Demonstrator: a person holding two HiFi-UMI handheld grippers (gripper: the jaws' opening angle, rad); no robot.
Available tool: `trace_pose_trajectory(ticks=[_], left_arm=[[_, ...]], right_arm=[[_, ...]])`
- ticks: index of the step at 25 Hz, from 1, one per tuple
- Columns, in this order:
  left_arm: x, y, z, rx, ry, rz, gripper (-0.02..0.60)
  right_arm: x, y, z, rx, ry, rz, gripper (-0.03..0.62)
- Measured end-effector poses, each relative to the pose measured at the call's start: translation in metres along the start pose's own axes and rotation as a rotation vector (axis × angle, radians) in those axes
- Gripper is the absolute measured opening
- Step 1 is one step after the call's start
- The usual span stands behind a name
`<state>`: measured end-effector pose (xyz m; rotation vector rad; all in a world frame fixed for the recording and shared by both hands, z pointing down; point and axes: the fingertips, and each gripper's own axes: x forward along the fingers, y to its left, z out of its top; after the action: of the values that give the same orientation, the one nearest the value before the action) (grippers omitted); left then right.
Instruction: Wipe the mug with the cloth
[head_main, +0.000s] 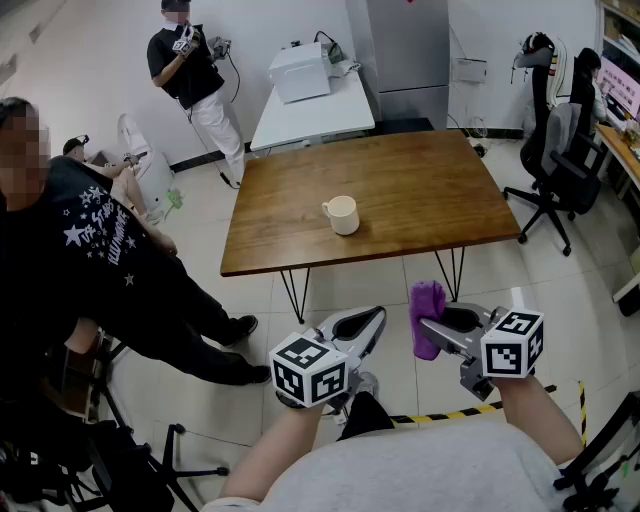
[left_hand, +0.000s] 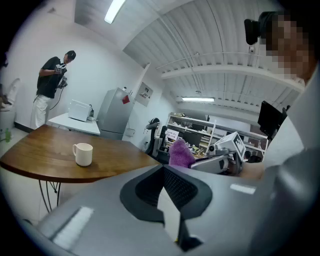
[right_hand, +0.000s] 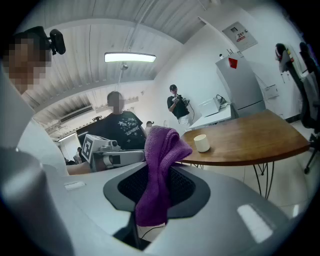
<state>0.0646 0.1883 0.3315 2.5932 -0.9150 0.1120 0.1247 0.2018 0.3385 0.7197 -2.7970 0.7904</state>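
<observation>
A cream mug (head_main: 342, 214) stands upright near the middle of the wooden table (head_main: 420, 175), well ahead of both grippers. My right gripper (head_main: 428, 326) is shut on a purple cloth (head_main: 427, 312), which sticks up from the jaws and hangs over them in the right gripper view (right_hand: 161, 150). My left gripper (head_main: 362, 328) is held beside it, jaws together with nothing between them. Both hover over the floor short of the table's near edge. The mug (left_hand: 83, 154) appears at the left in the left gripper view and small on the table (right_hand: 201, 143) in the right gripper view.
A seated person in a black shirt (head_main: 90, 260) is close on the left, legs stretched toward the table. Another person (head_main: 195, 75) stands at the back. A white table with a printer (head_main: 305, 95) lies beyond. An office chair (head_main: 560, 160) stands at the right.
</observation>
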Motion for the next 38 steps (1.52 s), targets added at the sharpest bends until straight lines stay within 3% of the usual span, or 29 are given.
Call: trace_pose_trajectory(ticks=[7,14,22,29,32,35,38], left_arm=[[0.024,0.131,0.047,-0.029,-0.001,-0.010,0.000],[0.051,0.257,0.065,-0.041,0.031,-0.013,0.000],[0.080,0.326,0.051,-0.061,0.102,-0.017,0.000],[0.093,0.371,0.030,-0.089,0.155,0.039,0.000],[0.100,0.392,0.025,-0.021,0.183,0.071,0.000],[0.109,0.417,0.019,0.144,0.234,0.090,0.000],[0.120,0.435,0.006,0.268,0.313,0.040,0.000]], right_arm=[[0.098,-0.066,0.058,0.038,0.026,-0.019,0.109],[0.195,-0.131,0.097,0.077,0.035,-0.042,0.109],[0.239,-0.177,0.104,0.124,0.047,-0.063,0.109],[0.248,-0.202,0.099,0.149,0.070,-0.072,0.109],[0.250,-0.212,0.098,0.166,0.064,-0.066,0.109],[0.251,-0.219,0.095,0.173,0.072,-0.063,0.109],[0.249,-0.225,0.093,0.187,0.078,-0.067,0.109]])
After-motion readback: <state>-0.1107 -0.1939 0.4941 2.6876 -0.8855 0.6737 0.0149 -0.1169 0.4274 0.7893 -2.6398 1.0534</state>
